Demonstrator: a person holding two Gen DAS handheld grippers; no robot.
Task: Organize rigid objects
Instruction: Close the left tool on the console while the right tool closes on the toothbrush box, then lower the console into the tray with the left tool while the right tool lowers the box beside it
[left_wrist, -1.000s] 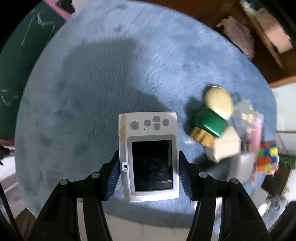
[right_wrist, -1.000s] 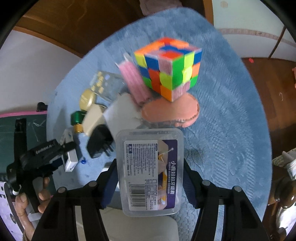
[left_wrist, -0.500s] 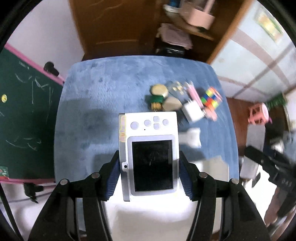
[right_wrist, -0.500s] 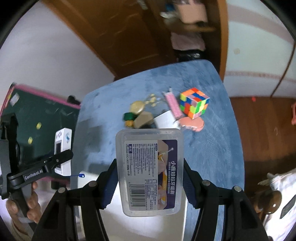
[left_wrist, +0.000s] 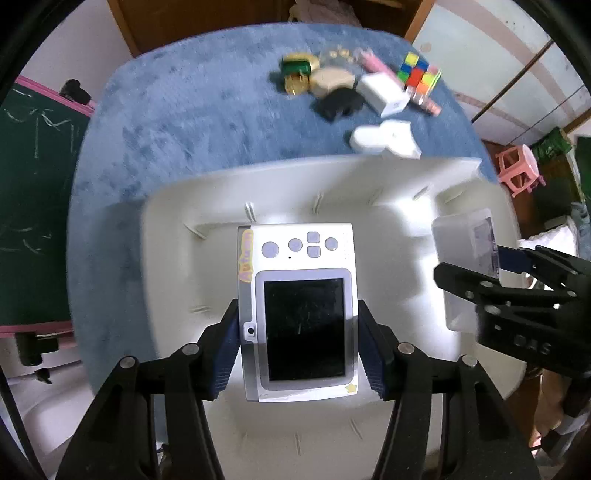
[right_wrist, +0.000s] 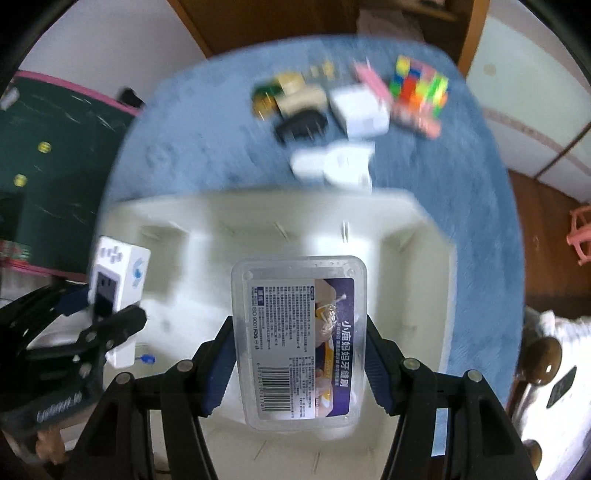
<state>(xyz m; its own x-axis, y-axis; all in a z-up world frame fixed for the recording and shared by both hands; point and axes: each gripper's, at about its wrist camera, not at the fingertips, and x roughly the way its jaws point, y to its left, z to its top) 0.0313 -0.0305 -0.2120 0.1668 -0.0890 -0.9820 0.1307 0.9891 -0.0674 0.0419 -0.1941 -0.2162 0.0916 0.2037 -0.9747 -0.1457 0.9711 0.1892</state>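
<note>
Where ribbed pads grip: glossy flat camera (left_wrist: 299, 314).

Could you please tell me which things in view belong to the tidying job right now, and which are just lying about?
In the job:
- small camera, gripped by the left gripper
- clear plastic box, gripped by the right gripper
- white bin below both

Lying about on the blue cloth:
- puzzle cube
- white charger
- black plug

Glossy-screened plastic handheld device (left_wrist: 301, 314), clear plastic box (right_wrist: 299, 339), matt white bin (left_wrist: 177, 229), plush blue cloth (left_wrist: 184, 110).
</note>
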